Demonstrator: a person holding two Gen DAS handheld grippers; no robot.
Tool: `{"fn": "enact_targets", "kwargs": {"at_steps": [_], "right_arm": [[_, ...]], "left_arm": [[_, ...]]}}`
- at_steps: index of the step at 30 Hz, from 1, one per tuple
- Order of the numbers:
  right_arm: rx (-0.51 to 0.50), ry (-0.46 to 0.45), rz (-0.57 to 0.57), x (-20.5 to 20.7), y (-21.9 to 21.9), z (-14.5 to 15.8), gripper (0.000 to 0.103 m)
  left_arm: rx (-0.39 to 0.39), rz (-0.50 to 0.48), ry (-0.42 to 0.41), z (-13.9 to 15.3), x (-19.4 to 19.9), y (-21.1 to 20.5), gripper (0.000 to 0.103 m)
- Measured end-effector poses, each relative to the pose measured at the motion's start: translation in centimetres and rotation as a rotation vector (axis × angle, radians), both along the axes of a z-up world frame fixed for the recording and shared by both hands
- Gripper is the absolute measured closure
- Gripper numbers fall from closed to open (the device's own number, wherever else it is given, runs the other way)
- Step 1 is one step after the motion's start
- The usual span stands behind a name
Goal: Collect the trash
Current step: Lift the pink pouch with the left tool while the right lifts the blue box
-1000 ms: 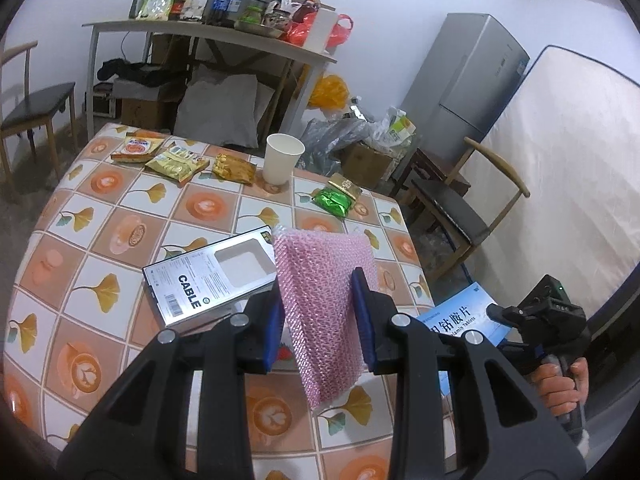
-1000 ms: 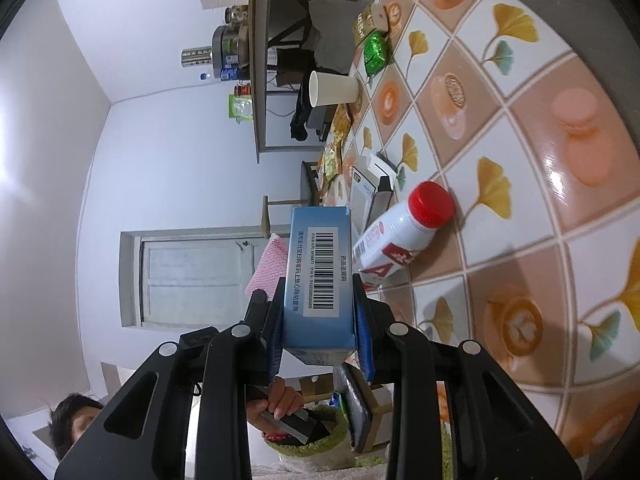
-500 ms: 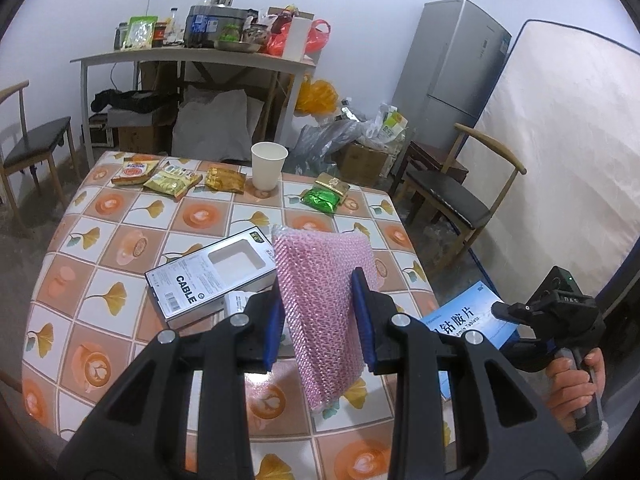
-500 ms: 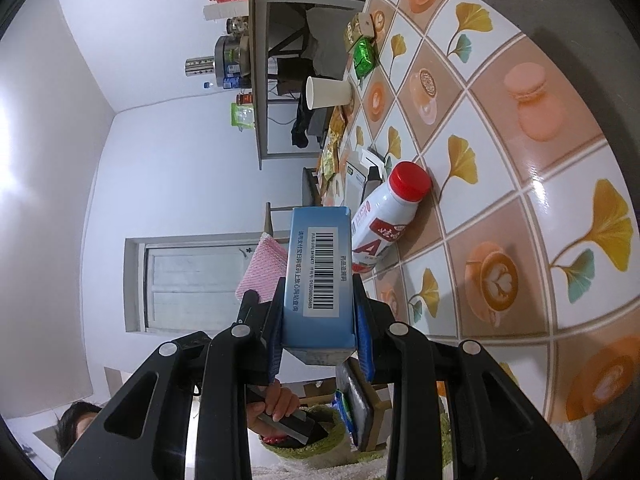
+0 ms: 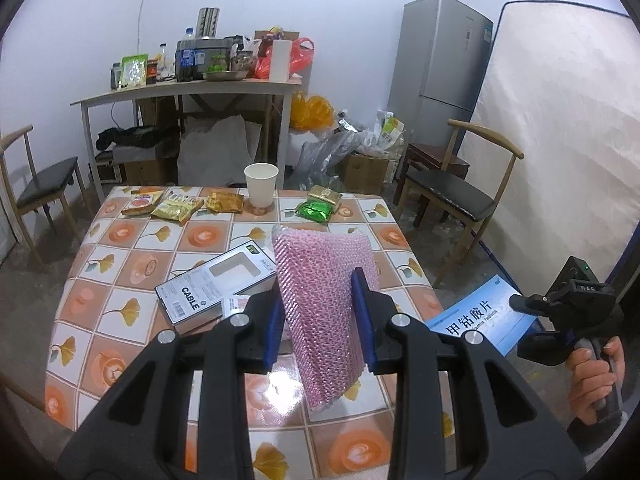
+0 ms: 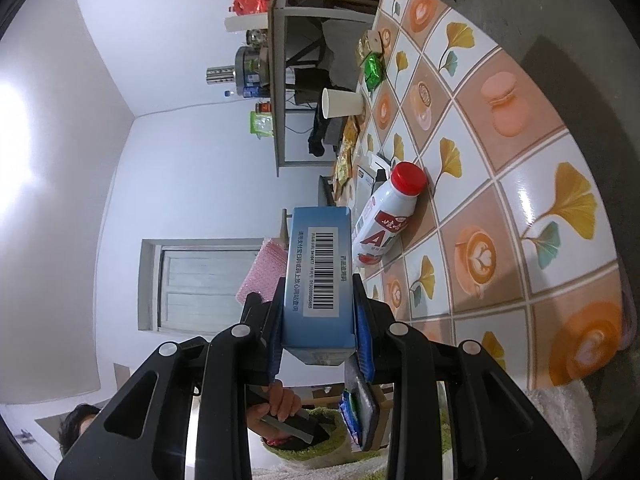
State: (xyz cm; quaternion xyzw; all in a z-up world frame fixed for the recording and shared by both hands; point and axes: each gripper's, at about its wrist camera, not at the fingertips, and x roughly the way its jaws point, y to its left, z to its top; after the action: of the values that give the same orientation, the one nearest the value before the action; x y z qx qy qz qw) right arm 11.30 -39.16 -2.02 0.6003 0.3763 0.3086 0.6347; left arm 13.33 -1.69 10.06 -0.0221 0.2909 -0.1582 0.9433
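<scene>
Both grippers have been backing away from the table [image 5: 120, 248]. The left gripper [image 5: 320, 320] is clamping a pink mesh bag [image 5: 324, 292] above the table's near edge; the right gripper [image 6: 318, 320] is squeezing a blue box [image 6: 318, 276] off its right edge. A paper cup [image 5: 261, 184] is standing at the far edge, contents unseen.

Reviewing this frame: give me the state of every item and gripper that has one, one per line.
Left gripper: shut on pink bubble-wrap pouch, lifted.
Right gripper: shut on blue cardboard medicine box, lifted.
White red-capped plastic bottle: lying sideways, capped.
White paper cup: upright.
White "CABLE" box: lying flat.
</scene>
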Motion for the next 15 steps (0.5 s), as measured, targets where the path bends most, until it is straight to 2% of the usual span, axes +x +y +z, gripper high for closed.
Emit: {"fn": "enact_targets", "kwargs": {"at_steps": [9, 15], "right_arm": [[0.011, -0.017, -0.07, -4.6, -3.6, -0.2, 0.074], [-0.007, -0.036, -0.188, -9.4, -7.7, 0.1, 0.074]], "left_arm": [[-0.012, -0.064, 0.004, -0.3, -2.5, -2.8, 0.074], [-0.109, -0.205, 0.088, -1.0, -2.2, -5.7, 0.074]]}}
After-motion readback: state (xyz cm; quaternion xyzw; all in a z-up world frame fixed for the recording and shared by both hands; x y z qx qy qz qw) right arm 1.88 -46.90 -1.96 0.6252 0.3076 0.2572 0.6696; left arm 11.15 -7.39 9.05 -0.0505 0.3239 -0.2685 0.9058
